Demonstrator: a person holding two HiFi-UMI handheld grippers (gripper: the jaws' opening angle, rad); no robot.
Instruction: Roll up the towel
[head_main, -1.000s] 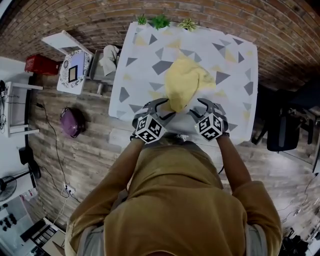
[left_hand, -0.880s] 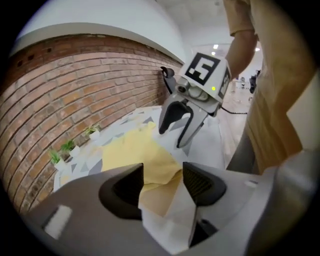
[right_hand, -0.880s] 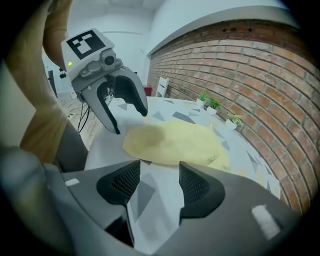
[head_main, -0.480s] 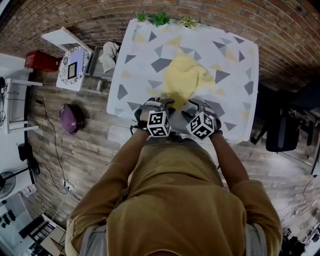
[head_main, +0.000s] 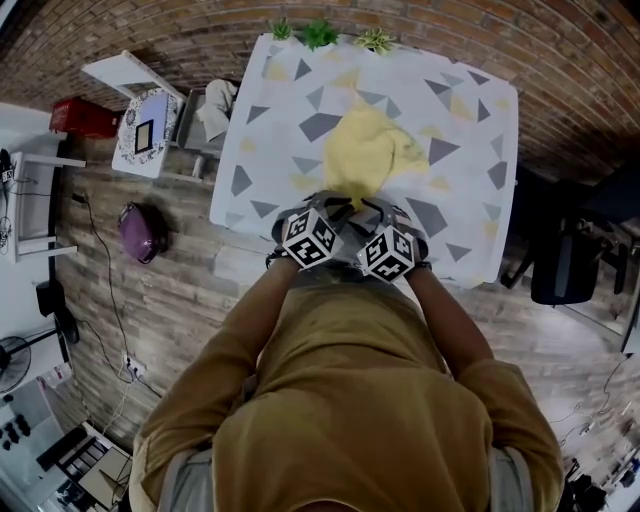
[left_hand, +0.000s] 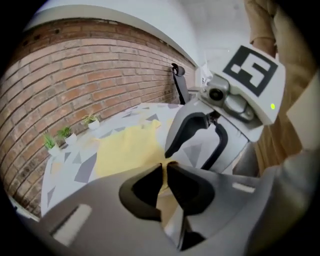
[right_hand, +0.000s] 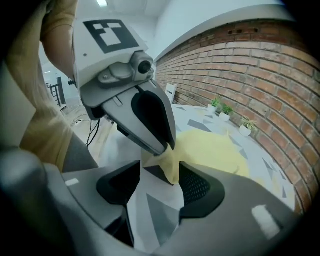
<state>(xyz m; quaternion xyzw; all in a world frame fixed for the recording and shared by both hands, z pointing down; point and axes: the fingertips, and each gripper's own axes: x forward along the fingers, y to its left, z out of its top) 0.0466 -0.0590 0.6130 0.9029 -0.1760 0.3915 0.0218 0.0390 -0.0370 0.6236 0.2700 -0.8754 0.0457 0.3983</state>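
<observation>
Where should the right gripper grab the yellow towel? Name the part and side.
Probably the towel's near edge, from the person's side: that edge sits raised just ahead of the open right gripper, beside the left gripper, whose jaws have just been closing onto it.

The towel (head_main: 365, 150) is soft, matt yellow cloth, lightly creased. The worktop (head_main: 470, 170) has a smooth, matt printed cover. The left claw (left_hand: 164, 167) and right claw (right_hand: 160, 175) have smooth grey plastic shells and matt black pads (right_hand: 197, 187), one finely dimpled. The wall (head_main: 150, 25) is rough brick and the floor (head_main: 180, 290) is wood planks.
</observation>
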